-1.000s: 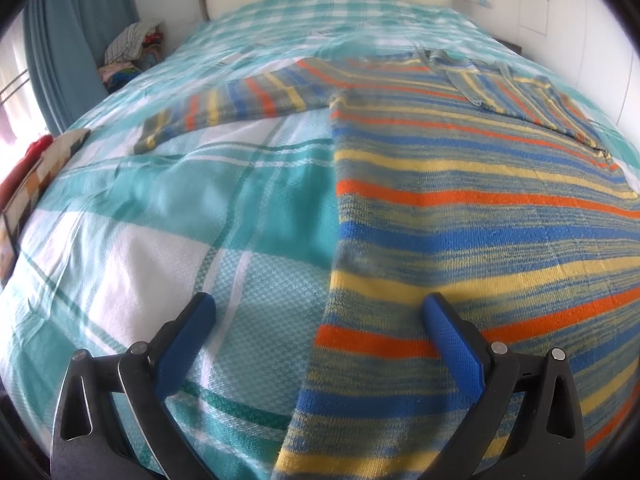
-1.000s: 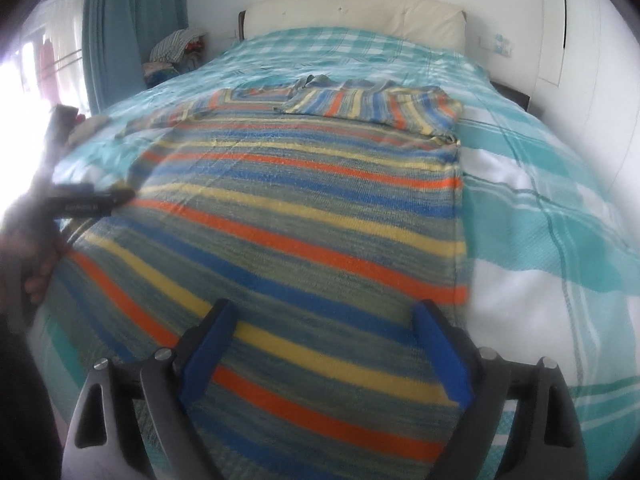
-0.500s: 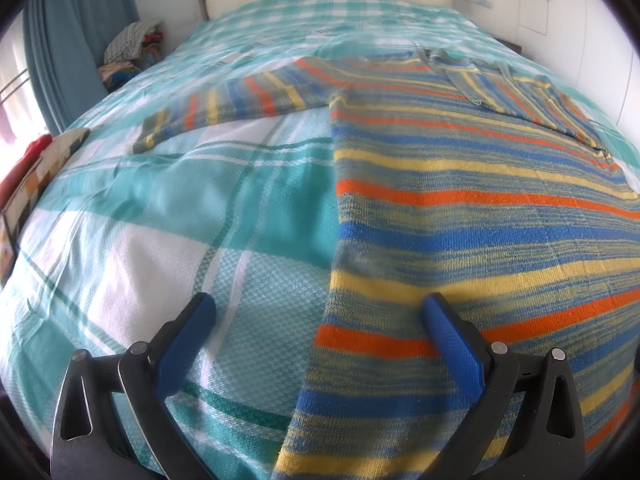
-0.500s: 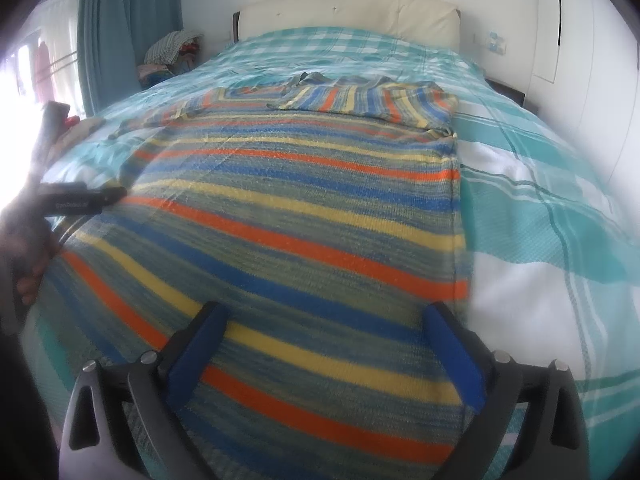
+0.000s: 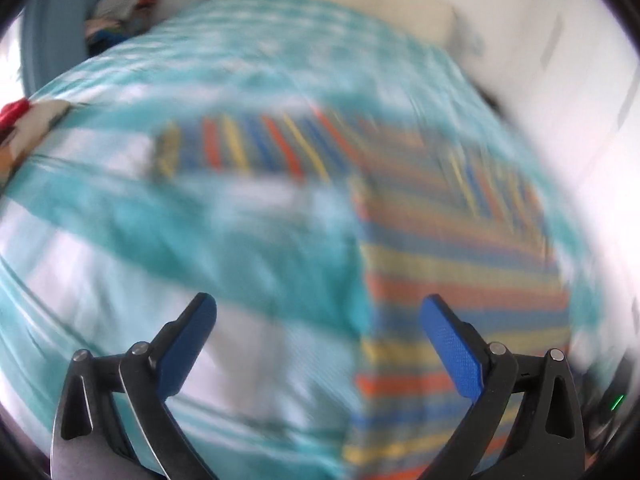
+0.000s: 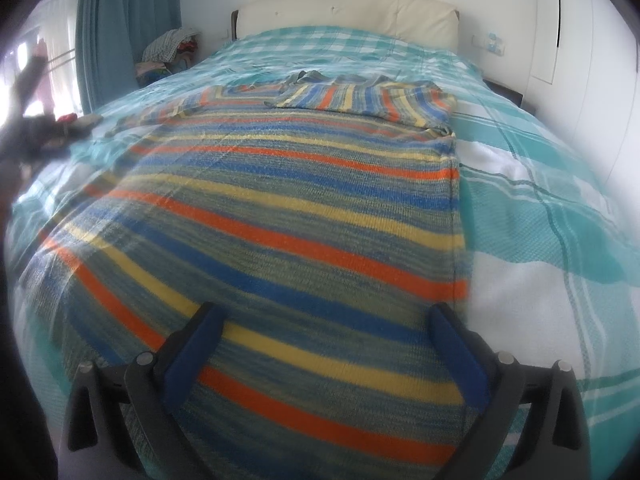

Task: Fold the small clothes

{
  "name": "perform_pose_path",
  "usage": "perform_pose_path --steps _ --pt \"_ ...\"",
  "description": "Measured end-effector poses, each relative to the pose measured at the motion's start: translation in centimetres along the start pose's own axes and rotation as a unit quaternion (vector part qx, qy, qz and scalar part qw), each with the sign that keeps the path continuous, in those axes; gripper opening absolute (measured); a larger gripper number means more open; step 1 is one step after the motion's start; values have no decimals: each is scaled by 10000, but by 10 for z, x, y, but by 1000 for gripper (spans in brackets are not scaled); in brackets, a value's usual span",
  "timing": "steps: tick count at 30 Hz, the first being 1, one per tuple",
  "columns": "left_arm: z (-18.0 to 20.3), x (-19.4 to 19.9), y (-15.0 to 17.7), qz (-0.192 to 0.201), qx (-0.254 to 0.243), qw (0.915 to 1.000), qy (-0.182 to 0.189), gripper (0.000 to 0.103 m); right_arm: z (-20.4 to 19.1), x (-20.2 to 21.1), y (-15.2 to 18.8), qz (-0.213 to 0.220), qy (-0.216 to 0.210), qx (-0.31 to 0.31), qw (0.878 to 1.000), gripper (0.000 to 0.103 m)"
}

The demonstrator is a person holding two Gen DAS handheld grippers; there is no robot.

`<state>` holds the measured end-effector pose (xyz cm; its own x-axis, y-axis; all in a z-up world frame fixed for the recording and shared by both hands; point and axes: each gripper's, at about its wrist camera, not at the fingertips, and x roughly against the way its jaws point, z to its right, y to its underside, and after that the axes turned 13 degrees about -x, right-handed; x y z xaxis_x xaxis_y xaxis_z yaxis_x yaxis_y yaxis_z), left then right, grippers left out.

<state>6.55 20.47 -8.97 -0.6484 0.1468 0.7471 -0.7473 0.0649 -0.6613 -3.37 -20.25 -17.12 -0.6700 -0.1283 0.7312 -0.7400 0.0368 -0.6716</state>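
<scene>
Both grippers' jaws spread wide, empty, above sweater (image 6: 304,208).

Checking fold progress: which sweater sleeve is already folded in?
The right sleeve, lying across the chest of the striped sweater. The left sleeve is spread out sideways on the checked bedspread.

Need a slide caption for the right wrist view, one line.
Open right tongs hover over a striped sweater laid flat on a teal checked bedspread, right sleeve folded across its chest.
</scene>
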Motion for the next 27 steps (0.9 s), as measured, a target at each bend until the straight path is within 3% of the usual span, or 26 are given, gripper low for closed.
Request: perform_pose_path --steps 2,5,9,12,13,14,15,16,19,22,25,27 --pt "-56 -6 -34 100 374 9991 -171 102 0 0 0 -5 3 3 10000 102" --pt "-126 -52 -63 -311 879 9949 -388 101 -1 1 1 -4 4 7 10000 103" --pt "-168 -115 -77 -888 1233 9866 -592 98 0 1 1 1 6 9 10000 103" --pt "-178 -145 -76 -989 1613 9801 -595 75 0 1 1 14 11 18 10000 103" --pt "-175 -150 -76 -906 1573 9814 -628 57 0 1 1 23 16 20 10000 103" --pt "-164 -154 -79 -866 1349 9843 -740 0 0 1 1 29 20 21 10000 103" --pt "-159 -156 -82 -954 1258 9846 -749 5 0 1 1 33 23 22 10000 103" --pt "-151 -153 -90 -966 1216 9843 -837 2 0 1 0 33 23 23 10000 103" --pt "-112 -120 -129 -415 828 9940 -591 2 0 1 0 36 25 30 10000 103" --pt "-29 -81 -172 98 -104 9998 -107 2 1 1 -1 33 24 30 10000 103" --pt "83 -63 -197 334 -1151 9908 630 2 1 0 -1 29 26 32 10000 103" --pt "133 -69 -202 357 -1474 9829 1044 2 1 0 -1 29 29 32 10000 103"
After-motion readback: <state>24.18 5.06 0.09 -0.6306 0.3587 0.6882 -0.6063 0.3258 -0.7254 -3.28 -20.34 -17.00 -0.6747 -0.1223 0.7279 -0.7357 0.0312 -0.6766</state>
